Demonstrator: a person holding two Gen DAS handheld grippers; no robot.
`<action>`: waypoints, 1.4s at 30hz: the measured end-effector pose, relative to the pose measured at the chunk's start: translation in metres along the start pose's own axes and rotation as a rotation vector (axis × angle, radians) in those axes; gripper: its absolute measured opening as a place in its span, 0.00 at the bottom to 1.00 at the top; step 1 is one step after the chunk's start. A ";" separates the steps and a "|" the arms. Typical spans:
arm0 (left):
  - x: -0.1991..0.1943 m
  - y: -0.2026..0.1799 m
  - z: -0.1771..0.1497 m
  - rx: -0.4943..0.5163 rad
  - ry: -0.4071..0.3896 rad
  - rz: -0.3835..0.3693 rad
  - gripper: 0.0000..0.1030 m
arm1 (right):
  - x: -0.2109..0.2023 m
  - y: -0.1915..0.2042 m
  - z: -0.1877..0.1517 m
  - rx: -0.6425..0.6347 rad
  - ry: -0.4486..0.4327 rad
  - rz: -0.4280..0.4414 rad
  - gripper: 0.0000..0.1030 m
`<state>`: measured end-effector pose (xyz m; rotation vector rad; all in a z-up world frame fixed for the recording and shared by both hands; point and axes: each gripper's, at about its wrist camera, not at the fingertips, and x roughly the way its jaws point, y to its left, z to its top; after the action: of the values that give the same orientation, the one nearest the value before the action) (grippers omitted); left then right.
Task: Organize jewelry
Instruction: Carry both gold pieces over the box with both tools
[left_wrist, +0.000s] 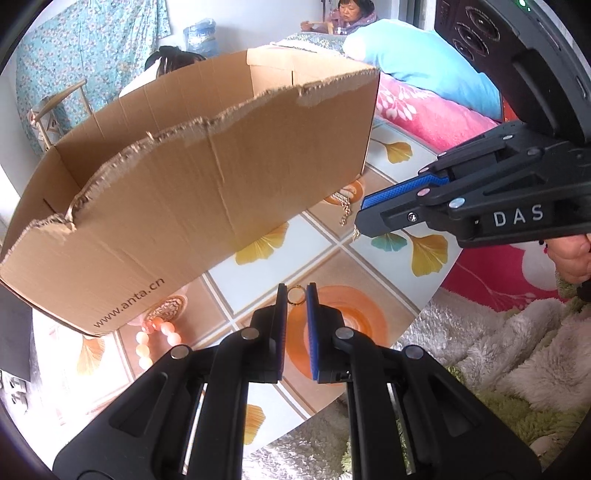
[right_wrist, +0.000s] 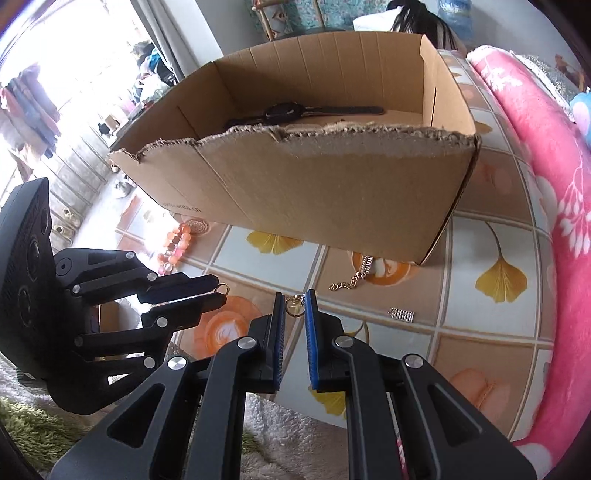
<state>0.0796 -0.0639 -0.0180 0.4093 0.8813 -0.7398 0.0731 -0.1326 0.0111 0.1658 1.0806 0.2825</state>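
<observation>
My left gripper (left_wrist: 297, 291) is shut on a thin gold ring (left_wrist: 296, 296), held a little above the patterned tabletop (left_wrist: 325, 254). In the right wrist view the same ring (right_wrist: 222, 289) sticks out of the left gripper (right_wrist: 219, 294). My right gripper (right_wrist: 295, 297) is shut on a small gold trinket (right_wrist: 295, 308), which dangles below its tips (left_wrist: 356, 233) in the left wrist view. Both grippers hover in front of an open cardboard box (right_wrist: 332, 192) with a torn front rim. A black watch (right_wrist: 288, 110) lies inside it.
An orange bead bracelet (right_wrist: 176, 244) and a round woven piece (right_wrist: 197, 225) lie by the box's left corner. A gold chain bracelet (right_wrist: 351, 281) lies at its right corner, with a small silver piece (right_wrist: 402, 315) further right. Pink blanket (right_wrist: 546, 229) and fluffy rug (left_wrist: 498, 354) border the table.
</observation>
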 end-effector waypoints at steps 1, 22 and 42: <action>-0.002 0.000 0.001 0.000 -0.004 0.002 0.09 | -0.001 0.000 0.000 0.000 -0.006 0.002 0.11; -0.067 0.012 0.032 -0.019 -0.198 -0.036 0.09 | -0.056 0.023 0.017 -0.063 -0.201 0.051 0.11; -0.066 0.072 0.094 -0.108 -0.266 0.004 0.09 | -0.067 -0.006 0.112 -0.056 -0.253 0.094 0.11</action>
<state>0.1557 -0.0445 0.0928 0.2107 0.6659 -0.7205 0.1434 -0.1577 0.1174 0.1975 0.8146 0.3657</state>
